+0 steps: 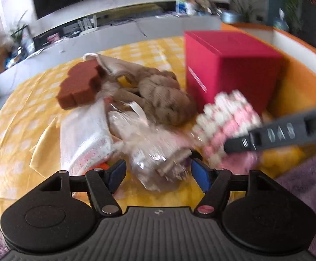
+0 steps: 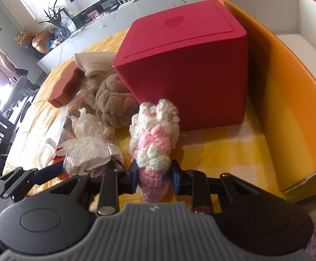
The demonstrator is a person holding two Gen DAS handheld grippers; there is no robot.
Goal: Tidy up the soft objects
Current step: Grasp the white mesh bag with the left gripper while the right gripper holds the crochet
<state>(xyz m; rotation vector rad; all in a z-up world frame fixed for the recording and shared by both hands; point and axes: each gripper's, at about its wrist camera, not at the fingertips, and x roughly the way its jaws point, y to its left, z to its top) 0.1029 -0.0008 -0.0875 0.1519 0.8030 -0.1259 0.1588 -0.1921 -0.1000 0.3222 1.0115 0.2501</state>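
Note:
My right gripper (image 2: 153, 174) is shut on a pink-and-white crocheted piece (image 2: 153, 134), which stands up in front of the red box (image 2: 186, 65). In the left wrist view the same crocheted piece (image 1: 227, 121) is blurred, and one right finger (image 1: 277, 132) reaches in from the right. My left gripper (image 1: 158, 174) is open around the near end of a clear plastic bag (image 1: 153, 152) of soft items. Behind the bag lie a tan knotted plush (image 1: 164, 100), a brown sponge (image 1: 81, 84) and a white packet (image 1: 86, 139).
Everything rests on a yellow checked cloth (image 1: 27, 113). An orange box with a white inside (image 2: 288, 87) stands open to the right of the red box. Purple fuzzy fabric (image 1: 306, 184) lies at the near right. A long shelf with plants and clutter runs behind.

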